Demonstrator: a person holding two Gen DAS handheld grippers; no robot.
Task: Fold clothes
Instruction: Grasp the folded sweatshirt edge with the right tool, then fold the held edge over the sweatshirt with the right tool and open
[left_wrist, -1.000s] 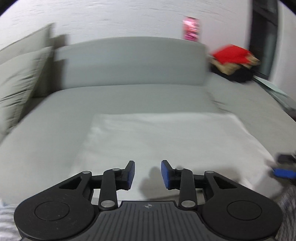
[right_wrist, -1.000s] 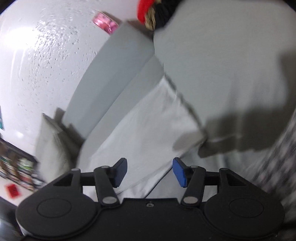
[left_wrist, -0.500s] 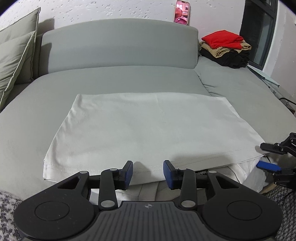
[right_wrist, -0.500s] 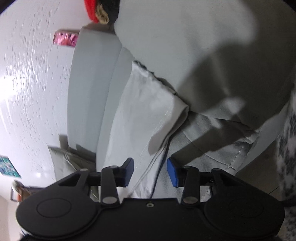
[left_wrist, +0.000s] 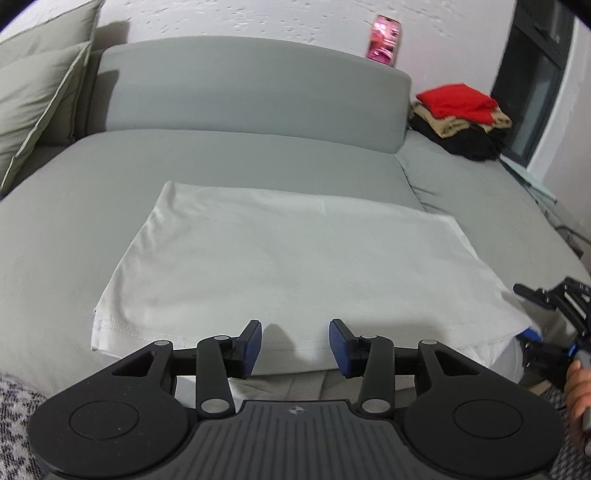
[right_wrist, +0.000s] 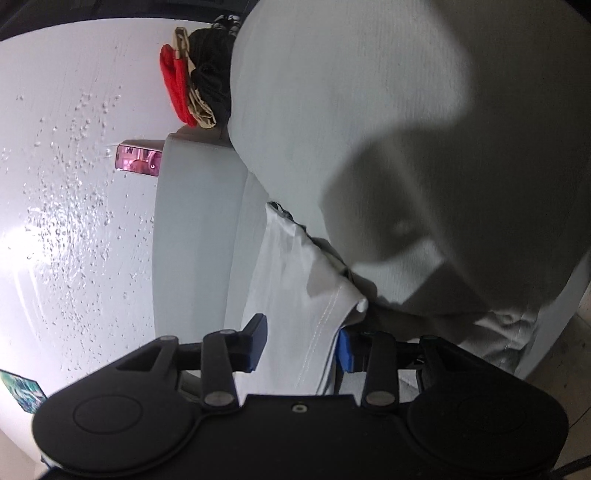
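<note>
A white garment (left_wrist: 288, 254) lies folded flat in a rectangle on the grey sofa seat (left_wrist: 59, 206). My left gripper (left_wrist: 295, 341) is open and empty, at the middle of the garment's near hem, just above it. My right gripper (right_wrist: 301, 345) is open, rolled sideways, with the garment's near right corner (right_wrist: 325, 317) lying between its jaws. The right gripper also shows in the left wrist view (left_wrist: 554, 321) at the garment's right corner.
A stack of folded clothes, red on top (left_wrist: 458, 103), sits at the far right of the sofa. A pink phone (left_wrist: 384, 40) stands on the backrest. Cushions (left_wrist: 33, 107) lean at the far left. A dark window frame (left_wrist: 532, 85) is at the right.
My left gripper has moved closer to the near hem and opened a little wider. My right gripper has rolled further and slid onto the garment's right corner.
</note>
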